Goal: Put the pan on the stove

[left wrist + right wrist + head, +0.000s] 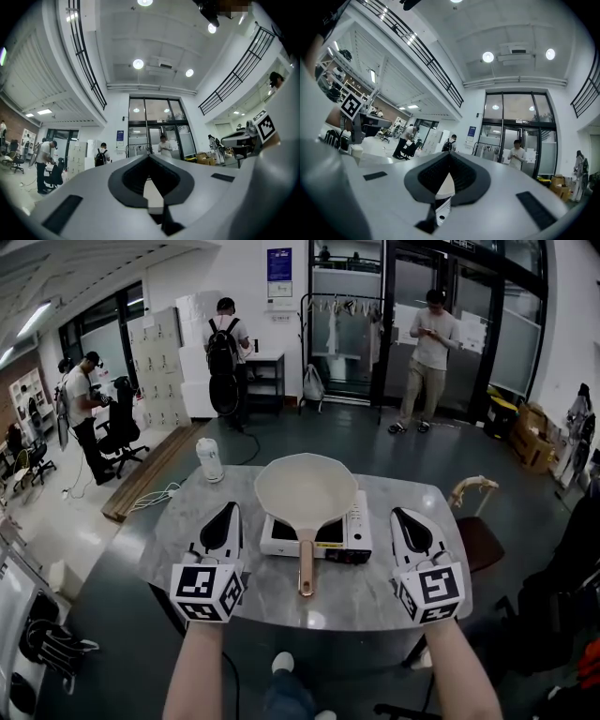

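We stand at a grey table (169, 540); at its middle sits a white stove (354, 532), and the pan (306, 488) rests on top of it, its handle (307, 568) pointing back toward us; we hold the left gripper (228, 509) just left of the stove and the right gripper (398, 514) just right of it, both apart from the pan, jaws clenched together on nothing; a white jug (209, 460) stands at the table's far left.

White grippers (228, 507), perhaps rubber-lined fingers (124, 183), marker cubes (208, 592)
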A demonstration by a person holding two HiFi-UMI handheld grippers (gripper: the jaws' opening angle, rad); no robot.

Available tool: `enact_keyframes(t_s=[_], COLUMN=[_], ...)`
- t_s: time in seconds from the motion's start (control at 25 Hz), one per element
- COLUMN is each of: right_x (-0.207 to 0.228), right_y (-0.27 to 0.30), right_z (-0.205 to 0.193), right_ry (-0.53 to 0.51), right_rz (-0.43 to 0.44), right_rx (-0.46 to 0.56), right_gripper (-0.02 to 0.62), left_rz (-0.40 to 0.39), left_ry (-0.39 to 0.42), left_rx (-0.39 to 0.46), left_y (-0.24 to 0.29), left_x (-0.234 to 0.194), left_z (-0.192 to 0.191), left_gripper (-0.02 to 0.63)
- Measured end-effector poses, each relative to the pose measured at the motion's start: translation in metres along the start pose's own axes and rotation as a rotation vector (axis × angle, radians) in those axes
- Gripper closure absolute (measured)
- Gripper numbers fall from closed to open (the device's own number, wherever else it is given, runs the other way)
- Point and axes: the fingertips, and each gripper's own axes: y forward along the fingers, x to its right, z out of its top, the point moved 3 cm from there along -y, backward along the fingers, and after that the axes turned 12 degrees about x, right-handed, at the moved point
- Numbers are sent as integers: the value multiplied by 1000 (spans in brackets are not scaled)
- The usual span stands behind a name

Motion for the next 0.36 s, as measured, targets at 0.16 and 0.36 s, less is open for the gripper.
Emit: enact_keyframes(t_s=[0.16, 0.36], right_x=[-1, -3], right_y=[-2, 0], right_z=[2, 4], right_ry=[-2, -10], right_rz=[1, -1], right_rx=[4, 14], right_gripper=[569, 569], left_rz=[-9, -25], left_ry=[6, 16], left_rx=[-3, 5], left_y=[0, 4], left_x=[2, 3], left_z=[0, 4], left_gripper=[595, 595])
